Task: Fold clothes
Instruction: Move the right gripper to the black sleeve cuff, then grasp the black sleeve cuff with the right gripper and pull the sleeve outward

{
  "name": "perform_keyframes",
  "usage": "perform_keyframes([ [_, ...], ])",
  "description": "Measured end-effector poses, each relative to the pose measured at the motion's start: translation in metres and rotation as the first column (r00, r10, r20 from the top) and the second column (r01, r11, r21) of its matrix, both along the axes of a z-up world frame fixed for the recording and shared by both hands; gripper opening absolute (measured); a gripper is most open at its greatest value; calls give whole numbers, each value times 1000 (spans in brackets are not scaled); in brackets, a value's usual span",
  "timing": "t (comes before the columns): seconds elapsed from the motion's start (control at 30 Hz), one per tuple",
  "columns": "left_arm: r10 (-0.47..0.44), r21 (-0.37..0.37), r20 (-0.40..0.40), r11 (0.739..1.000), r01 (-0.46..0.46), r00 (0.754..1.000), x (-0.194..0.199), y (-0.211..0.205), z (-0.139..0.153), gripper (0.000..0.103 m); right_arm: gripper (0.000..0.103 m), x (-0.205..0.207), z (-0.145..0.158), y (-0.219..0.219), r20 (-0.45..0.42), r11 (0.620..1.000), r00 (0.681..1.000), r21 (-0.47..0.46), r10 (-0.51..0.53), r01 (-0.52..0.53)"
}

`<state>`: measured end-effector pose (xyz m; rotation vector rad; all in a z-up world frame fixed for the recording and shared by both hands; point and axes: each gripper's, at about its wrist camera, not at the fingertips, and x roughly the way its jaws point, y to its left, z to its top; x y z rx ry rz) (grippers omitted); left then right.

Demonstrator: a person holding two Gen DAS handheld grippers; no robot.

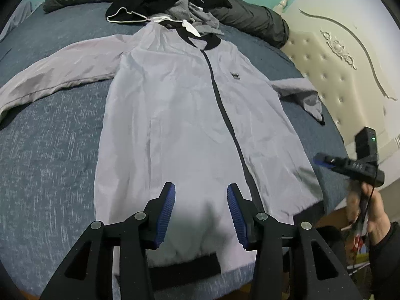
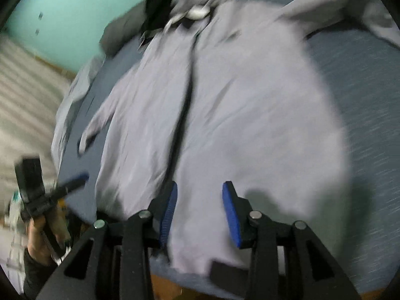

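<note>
A pale lilac jacket (image 1: 180, 115) lies flat and zipped on the blue bed (image 1: 50, 150), its hem at the near edge. To the jacket's left, one sleeve (image 1: 50, 75) stretches out across the cover. Over the hem the left claw (image 1: 201, 212) hovers with its jaws spread apart, holding nothing. The right claw (image 2: 200, 215) hangs over the hem's right part, likewise spread and empty. Beyond the collar sits a heap of dark clothes (image 1: 160, 2).

Left gripper (image 1: 201, 210) and right gripper (image 2: 200, 208): jaws apart, empty.
</note>
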<state>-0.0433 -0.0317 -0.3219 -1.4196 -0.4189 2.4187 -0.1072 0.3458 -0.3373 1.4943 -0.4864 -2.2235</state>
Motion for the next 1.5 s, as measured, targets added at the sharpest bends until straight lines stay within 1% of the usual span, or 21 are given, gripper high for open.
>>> perform_keyframes([
  [0.07,15,7,-6,1000,-15,1000,-10,0,-2,48,39,-13,8,39,-19,997,997,-1,-73,73],
  [0.13,27,12,-11,1000,-27,1000,-21,0,-4,49,44,-24,12,79,-32,988,988,15,-150,151],
  [0.2,38,10,-21,999,-38,999,-33,2,-8,49,46,-31,14,114,-47,974,974,38,-223,225],
  [0.27,49,7,-30,999,-49,998,-45,5,-11,49,47,-40,13,150,-55,951,952,60,-300,303],
  [0.33,58,0,-40,998,-58,998,-57,8,-15,50,48,-47,10,189,-63,919,920,56,-388,391],
  [0.37,61,-5,-44,998,-61,997,-64,11,-18,50,48,-49,9,200,-64,905,905,48,-420,423],
  [0.47,69,-17,-55,997,-70,996,-82,18,-26,50,48,-56,8,248,-74,850,848,21,-524,527],
  [0.53,79,-26,-61,996,-80,995,-94,23,-33,50,48,-61,8,275,-86,815,814,22,-575,578],
  [0.7,93,-36,-78,995,-96,993,-109,30,-46,50,49,-78,2,323,-97,752,750,25,-654,659],
  [0.87,93,-37,-78,995,-96,993,-121,37,-60,50,49,-101,-8,352,-93,721,720,30,-688,692],
  [1.07,76,-54,-73,995,-80,994,-124,42,-68,50,49,-130,-26,369,-88,692,691,20,-718,722],
  [1.2,76,-58,-71,995,-80,995,-127,42,-71,50,49,-142,-31,376,-130,671,666,2,-735,741],
  [1.3,75,-55,-67,995,-79,995,-128,43,-72,50,47,-151,-37,377,-133,677,671,1,-729,736],
  [1.33,74,-53,-66,996,-78,995,-129,43,-73,50,40,-154,-39,376,-137,683,677,6,-723,731],
  [1.37,73,-56,-66,995,-76,995,-129,44,-73,50,34,-157,-41,374,-141,688,682,10,-718,726],
  [1.4,72,-60,-67,995,-76,995,-129,44,-74,50,25,-159,-42,373,-144,696,690,18,-709,718],
  [1.47,70,-65,-65,995,-74,995,-129,44,-75,50,18,-163,-42,368,-156,695,694,59,-702,716],
  [1.5,71,-65,-65,995,-75,995,-129,44,-76,50,9,-162,-42,368,-162,694,695,70,-701,716],
])
